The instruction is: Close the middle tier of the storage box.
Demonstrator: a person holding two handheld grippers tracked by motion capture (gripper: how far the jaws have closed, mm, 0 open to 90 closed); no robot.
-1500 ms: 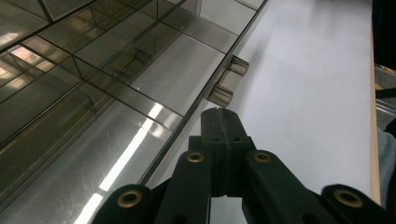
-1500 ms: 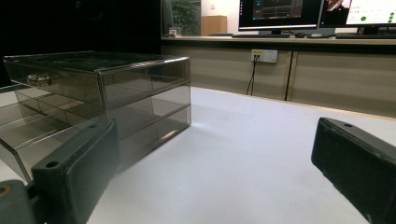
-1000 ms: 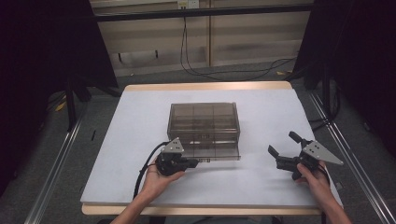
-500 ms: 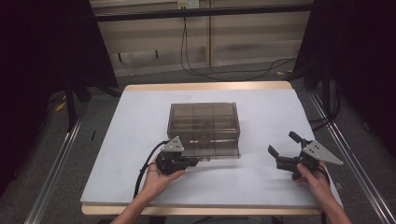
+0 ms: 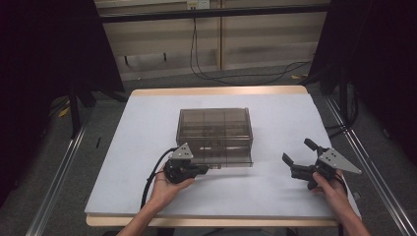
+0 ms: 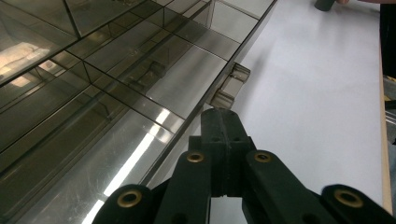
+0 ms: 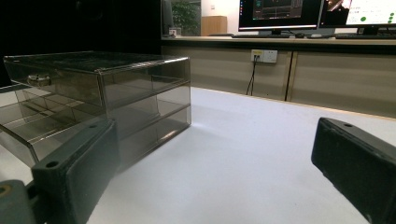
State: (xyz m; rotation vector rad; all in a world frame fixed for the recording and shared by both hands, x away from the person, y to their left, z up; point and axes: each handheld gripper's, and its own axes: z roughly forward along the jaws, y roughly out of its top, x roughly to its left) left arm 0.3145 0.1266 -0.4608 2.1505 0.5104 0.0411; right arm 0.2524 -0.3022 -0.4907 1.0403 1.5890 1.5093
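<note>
A smoky see-through drawer box (image 5: 215, 129) stands in the middle of the white table (image 5: 142, 132). Its bottom drawer (image 5: 228, 161) sticks out a little toward me. My left gripper (image 5: 207, 167) lies in a hand at the drawer's front left, jaws shut with nothing between them. In the left gripper view the shut tip of the left gripper (image 6: 221, 122) stops just short of the drawer's small handle (image 6: 229, 87), beside the drawer box (image 6: 116, 70). My right gripper (image 5: 298, 152) rests open at the table's right, well apart from the box. The right gripper (image 7: 212, 158) looks past its jaws at the drawer box (image 7: 100, 88).
A black cable (image 5: 150, 180) loops from the left gripper toward the table's front edge. Metal rails (image 5: 56, 177) run along both sides of the table. Beyond the table are a low wall with a socket (image 7: 264, 55) and monitors (image 7: 280, 9).
</note>
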